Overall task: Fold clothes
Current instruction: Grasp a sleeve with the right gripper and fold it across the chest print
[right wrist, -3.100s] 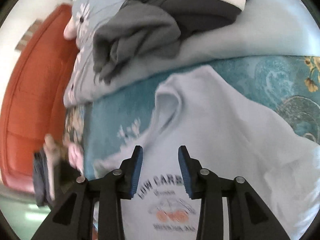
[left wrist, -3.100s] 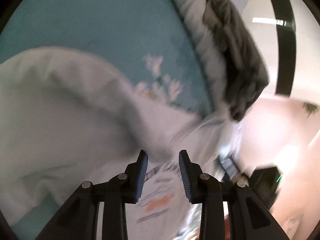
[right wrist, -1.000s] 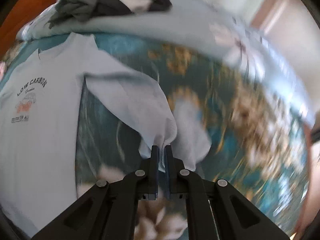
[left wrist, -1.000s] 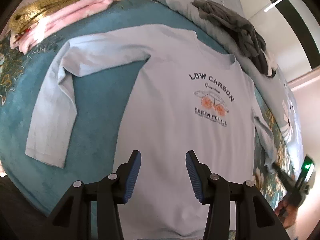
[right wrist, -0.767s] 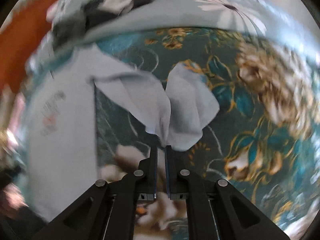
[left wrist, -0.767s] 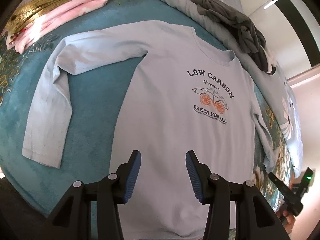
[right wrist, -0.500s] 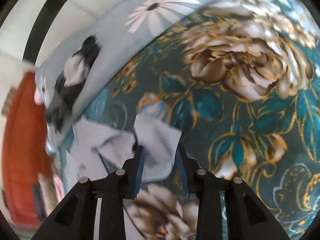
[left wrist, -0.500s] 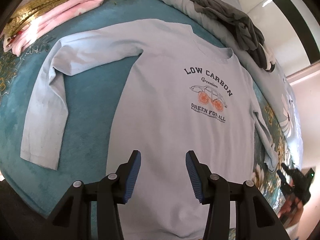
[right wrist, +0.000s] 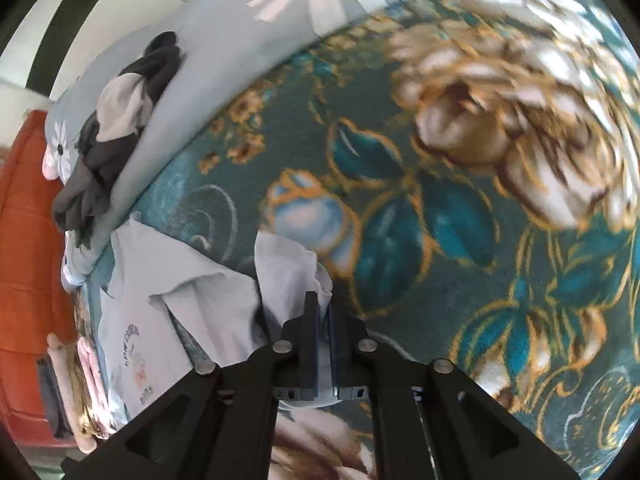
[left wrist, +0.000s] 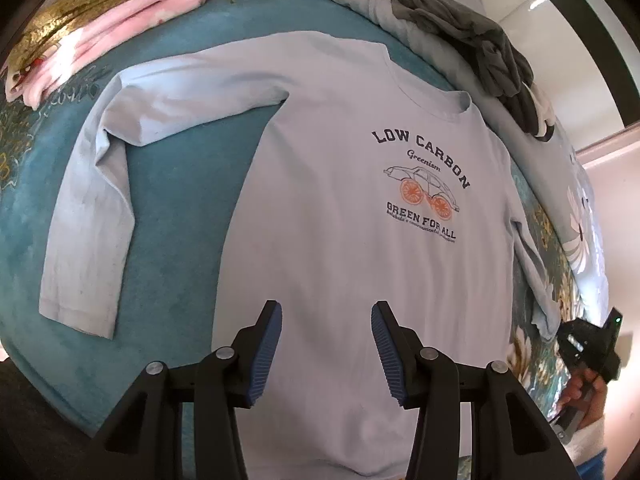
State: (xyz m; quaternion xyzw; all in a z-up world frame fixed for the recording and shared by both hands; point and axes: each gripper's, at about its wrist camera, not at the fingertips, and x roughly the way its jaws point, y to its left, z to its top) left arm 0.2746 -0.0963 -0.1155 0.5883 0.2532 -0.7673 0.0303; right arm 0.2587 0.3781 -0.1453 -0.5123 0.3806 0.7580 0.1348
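Observation:
A pale blue long-sleeved shirt point(left wrist: 340, 200) with "LOW CARBON" print lies face up and spread flat on a teal floral blanket point(left wrist: 168, 184). Its left sleeve point(left wrist: 92, 220) bends down toward the near edge. My left gripper point(left wrist: 326, 336) hovers open above the shirt's lower body, holding nothing. In the right wrist view, my right gripper point(right wrist: 324, 312) is shut on the cuff of the shirt's other sleeve point(right wrist: 288, 268), low over the blanket point(right wrist: 440, 220). That sleeve is creased and bunched beside the shirt's body point(right wrist: 132, 320).
Dark grey clothes point(left wrist: 472, 40) are heaped on a light blue floral duvet point(right wrist: 240, 24) at the far side. Folded pink clothes point(left wrist: 120, 24) lie at the far left. A hand point(left wrist: 580, 396) holds the right gripper at the blanket's right edge. An orange-red padded surface point(right wrist: 24, 280) lies beyond.
The right gripper held the sleeve, opened half a second ago, and has now shut on the cuff again, lower over the blanket. The left gripper has barely moved.

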